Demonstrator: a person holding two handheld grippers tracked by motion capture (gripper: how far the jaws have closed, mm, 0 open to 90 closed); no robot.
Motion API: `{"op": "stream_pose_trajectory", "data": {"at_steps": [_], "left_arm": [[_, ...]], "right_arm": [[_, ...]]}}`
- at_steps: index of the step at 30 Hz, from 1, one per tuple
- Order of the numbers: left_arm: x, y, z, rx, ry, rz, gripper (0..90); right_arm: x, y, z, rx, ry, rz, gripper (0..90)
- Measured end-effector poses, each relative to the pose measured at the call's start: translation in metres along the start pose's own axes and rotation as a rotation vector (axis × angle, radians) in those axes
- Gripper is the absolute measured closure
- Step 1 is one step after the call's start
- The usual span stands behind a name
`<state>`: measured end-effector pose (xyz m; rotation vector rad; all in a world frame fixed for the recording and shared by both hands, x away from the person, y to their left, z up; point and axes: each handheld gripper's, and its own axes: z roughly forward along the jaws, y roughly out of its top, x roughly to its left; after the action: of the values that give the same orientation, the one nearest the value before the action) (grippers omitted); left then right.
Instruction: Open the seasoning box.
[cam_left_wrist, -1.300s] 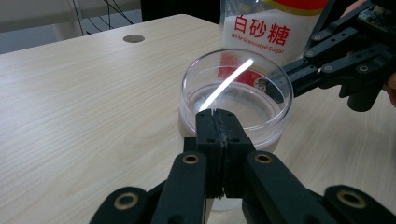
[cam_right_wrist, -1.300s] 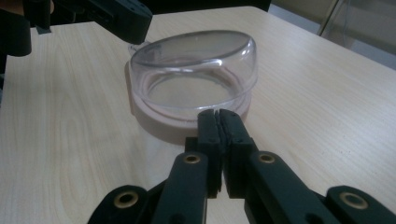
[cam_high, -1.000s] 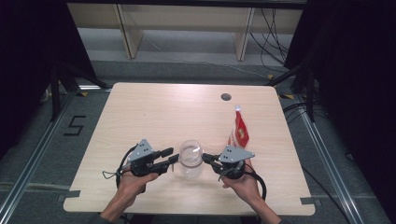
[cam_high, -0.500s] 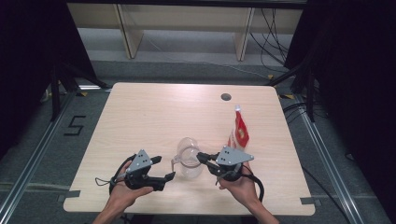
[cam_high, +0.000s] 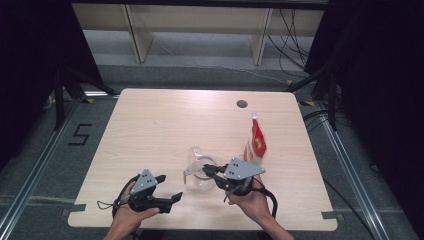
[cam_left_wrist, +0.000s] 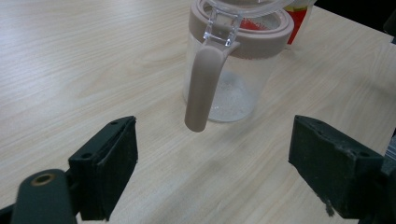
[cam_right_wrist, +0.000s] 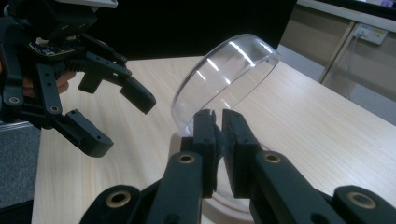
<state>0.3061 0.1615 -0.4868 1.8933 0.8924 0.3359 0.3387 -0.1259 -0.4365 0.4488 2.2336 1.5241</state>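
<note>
the light wooden table (cam_high: 150, 130) carries everything, with a small dark round hole (cam_high: 242, 104) near its far edge. near the front middle of it stands a clear plastic jug (cam_high: 197, 172) with a beige rim and a beige handle (cam_left_wrist: 201, 88); in the left gripper view the handle points toward the camera and some white grains lie on the jug's bottom. just beyond the jug, touching or nearly so, stands a red and white pouch (cam_high: 256, 145). the right gripper (cam_high: 210, 171) reaches in from the jug's right, its jaws pressed together on the edge of the clear domed lid (cam_right_wrist: 224, 79), which is tilted up, hinged open above the beige rim. the left gripper (cam_high: 167, 189) sits to the left of the jug, a little apart from it; its jaws have just been opening and now stand spread wide, with nothing between the pads, the handle lying ahead of them. each gripper is held in a hand at the table's near edge.
</note>
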Motion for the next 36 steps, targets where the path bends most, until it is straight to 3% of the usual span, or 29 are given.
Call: {"op": "stream_pose_trajectory", "data": {"at_steps": [5,8,12,15,20,22,23,24,31,36], "left_arm": [[0.002,-0.006,-0.001,0.021,0.001,-0.002,15.1],[0.004,-0.007,-0.001,0.025,0.001,0.012,15.1],[0.004,-0.006,0.0,0.024,0.01,0.028,15.1],[0.001,-0.007,0.001,0.023,0.004,0.015,15.1],[0.001,-0.006,0.001,0.026,0.003,0.043,15.1],[0.001,-0.006,0.001,0.026,0.009,0.036,15.1],[0.0,-0.006,0.001,0.024,0.012,0.025,15.1],[0.0,-0.007,0.001,0.025,0.015,0.023,15.1],[0.001,-0.007,0.002,0.028,0.005,0.047,15.1],[0.001,-0.007,0.002,0.026,0.013,0.051,15.2]], "right_arm": [[0.002,0.002,0.004,-0.004,0.006,0.002,84.1],[0.006,0.005,0.008,0.005,0.04,-0.005,83.7],[0.01,0.007,0.013,-0.002,0.049,-0.015,83.3],[0.013,0.007,0.014,0.013,0.061,-0.028,82.8],[0.01,0.005,0.009,0.008,0.036,-0.022,80.8],[0.009,0.005,0.007,0.01,0.033,-0.014,80.2],[0.004,0.003,0.004,-0.009,0.012,-0.06,78.6],[0.007,0.0,0.002,0.008,0.009,-0.003,77.6],[-0.001,-0.01,-0.013,0.019,-0.026,0.021,70.0],[-0.005,-0.02,-0.025,0.019,-0.067,0.074,58.9]]}}
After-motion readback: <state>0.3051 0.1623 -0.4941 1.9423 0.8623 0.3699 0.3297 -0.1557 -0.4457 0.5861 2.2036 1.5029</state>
